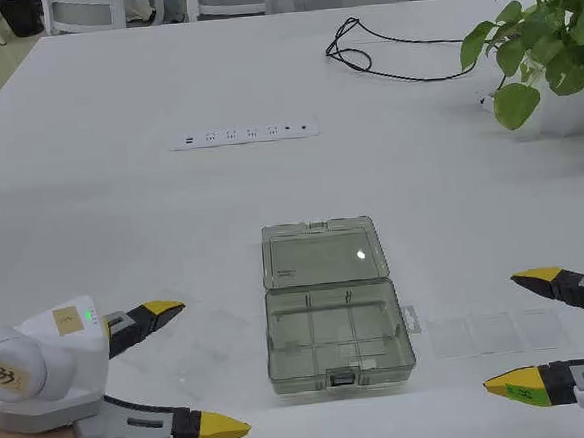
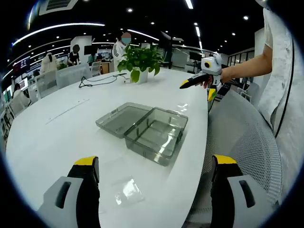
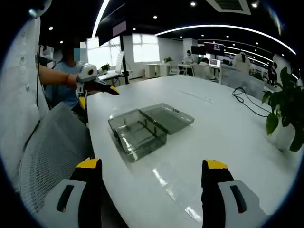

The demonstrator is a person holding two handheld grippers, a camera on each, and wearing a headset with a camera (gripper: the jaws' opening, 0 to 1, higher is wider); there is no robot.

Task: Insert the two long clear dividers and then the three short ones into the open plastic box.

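Both tools are spread wide with nothing in them. My left gripper [image 1: 195, 366] sits near-left of the open plastic box [image 1: 341, 348], and my right gripper [image 1: 517, 331] near-right of it.

The clear dividers lie flat on the white table [image 1: 91, 213] on either side of the box. There's a loose overlapping pair [image 2: 128, 191] just left of it, between my left jaws, and a row of three squarish ones [image 1: 495, 333] just right of it. I'm guessing the left pair are the long ones, but they're so see-through I can't trace their outlines.

They look thin, light, fairly stiff and slippery. I reckon I should pinch an edge where one piece overlaps another and go gentle on the squeeze.

I can see lines inside the box base, but can't tell whether they're slots or dividers already in. The lid [image 1: 322, 252] lies open on the box's far side. Beyond that there's a power strip [image 1: 244, 134], then a black cable [image 1: 381, 57] and a potted plant [image 1: 545, 41] far-right.
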